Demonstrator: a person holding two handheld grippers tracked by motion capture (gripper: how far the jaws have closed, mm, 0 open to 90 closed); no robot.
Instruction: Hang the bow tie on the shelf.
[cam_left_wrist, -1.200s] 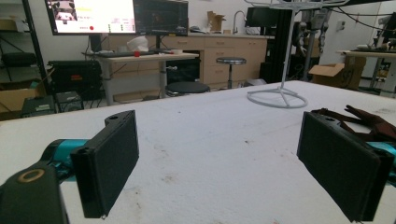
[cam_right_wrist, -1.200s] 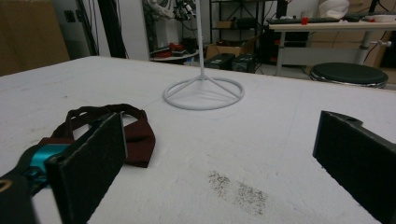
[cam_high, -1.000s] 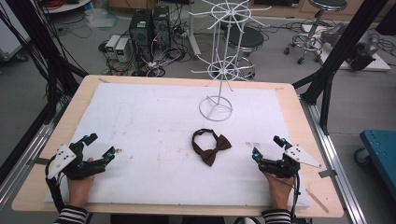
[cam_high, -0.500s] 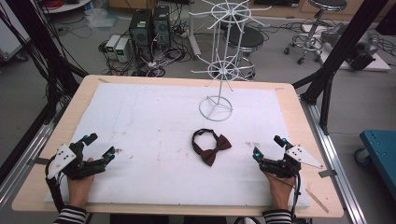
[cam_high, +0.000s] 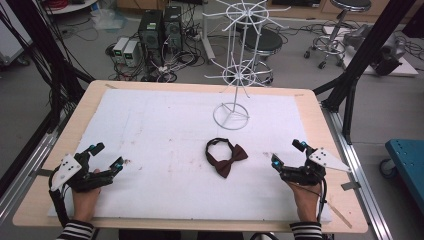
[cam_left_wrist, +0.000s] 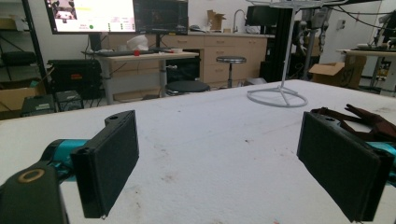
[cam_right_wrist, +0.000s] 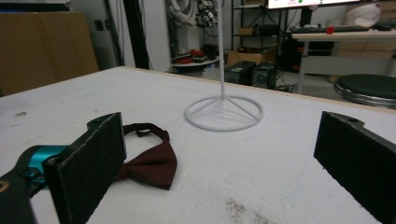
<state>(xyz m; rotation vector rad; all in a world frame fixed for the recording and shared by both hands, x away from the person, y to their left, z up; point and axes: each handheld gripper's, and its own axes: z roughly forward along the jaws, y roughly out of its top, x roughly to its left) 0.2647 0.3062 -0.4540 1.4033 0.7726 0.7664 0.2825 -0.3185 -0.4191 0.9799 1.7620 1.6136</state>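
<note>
Two grippers wait at your edge of the table, one bow tie between them.

Your left gripper (cam_high: 106, 156) and right gripper (cam_high: 286, 151) both rest on the white pad (cam_high: 165, 125) with jaws spread wide, holding nothing. The single dark red bow tie (cam_high: 226, 157) lies flat on the pad, nearer your right gripper, its neck strap looped behind it. Beyond it stands one white wire display rack (cam_high: 234, 65) on a ring base. No writing reads clearly; the monitor (cam_left_wrist: 91, 15) text is too small.
</note>
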